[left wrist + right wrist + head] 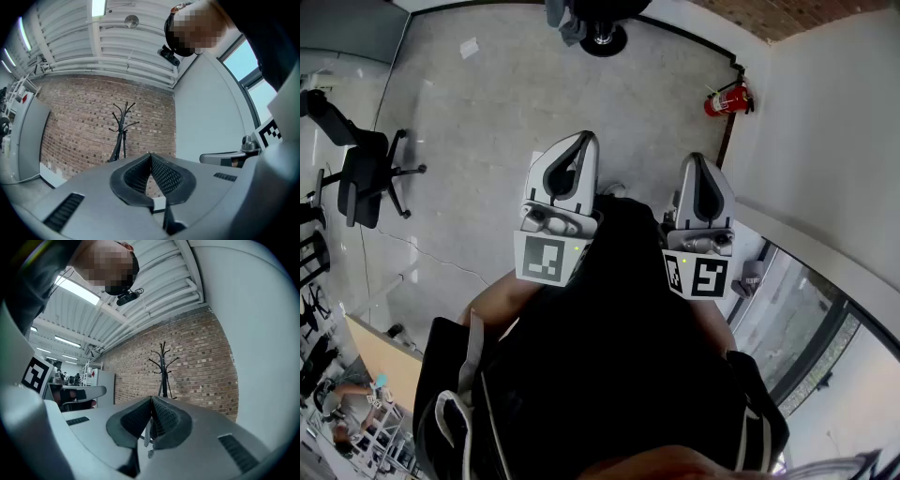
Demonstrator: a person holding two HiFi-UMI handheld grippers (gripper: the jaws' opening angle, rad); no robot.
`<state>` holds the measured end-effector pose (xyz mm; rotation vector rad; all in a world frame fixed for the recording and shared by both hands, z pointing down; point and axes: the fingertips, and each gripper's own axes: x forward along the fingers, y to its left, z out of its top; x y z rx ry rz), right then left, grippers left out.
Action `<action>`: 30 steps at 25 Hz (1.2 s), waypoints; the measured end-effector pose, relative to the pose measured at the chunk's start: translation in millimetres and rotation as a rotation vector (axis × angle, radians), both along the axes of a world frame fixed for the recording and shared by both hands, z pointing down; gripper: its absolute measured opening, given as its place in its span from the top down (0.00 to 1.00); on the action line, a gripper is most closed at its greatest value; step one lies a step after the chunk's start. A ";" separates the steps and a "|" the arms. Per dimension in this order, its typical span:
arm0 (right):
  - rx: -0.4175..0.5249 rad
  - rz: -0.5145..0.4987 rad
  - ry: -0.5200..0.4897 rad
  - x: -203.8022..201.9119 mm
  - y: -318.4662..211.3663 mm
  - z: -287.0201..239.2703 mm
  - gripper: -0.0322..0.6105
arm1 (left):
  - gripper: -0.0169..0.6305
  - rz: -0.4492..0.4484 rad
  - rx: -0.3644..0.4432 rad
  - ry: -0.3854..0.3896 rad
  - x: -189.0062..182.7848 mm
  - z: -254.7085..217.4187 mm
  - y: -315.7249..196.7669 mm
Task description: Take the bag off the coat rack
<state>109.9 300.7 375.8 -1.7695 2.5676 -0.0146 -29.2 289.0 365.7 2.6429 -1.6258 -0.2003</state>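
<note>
One brick wall (773,13) closes the far end of the room, and one black coat rack (122,132) stands upright against it, its hooked branches fanning from the top of a single pole; the right gripper view shows the same coat rack (162,367) before the same bricks. It is too small in both views to tell whether the bag hangs on it. In the head view a black fabric thing with pale straps (450,398) hangs at the person's left side, the side away from the brick wall, and I cannot tell whether that is the bag. Two grippers are held side by side, both pointing level toward the brick wall and well apart from it. The left gripper (587,139) has its jaws pressed together with nothing between them, and its own view shows the tips of the left gripper (150,154) meeting. The right gripper (696,159) is likewise closed and empty, with the pads of the right gripper (151,399) touching. Each carries one marker cube, two in all (546,258) (697,275). One red fire extinguisher (727,99) sits on the concrete floor (487,103) near the brick wall's corner. One black office chair (364,176) stands well apart from the brick wall at the left, and the base of a second chair (602,36) shows nearer it.
</note>
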 end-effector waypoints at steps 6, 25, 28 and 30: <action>0.029 -0.007 -0.014 -0.9 6.2 -5.9 0.92 | 0.94 -0.004 0.017 -0.019 0.6 -3.6 6.3; 0.012 -0.002 -0.114 38.5 29.5 14.1 0.92 | 0.94 -0.085 -0.002 -0.041 11.5 9.5 19.2; 0.006 0.000 -0.121 42.7 29.6 16.9 0.92 | 0.94 -0.077 -0.014 -0.056 15.7 13.2 20.5; 0.007 -0.002 -0.122 40.2 29.1 15.8 0.92 | 0.94 -0.083 -0.013 -0.061 12.1 11.4 16.4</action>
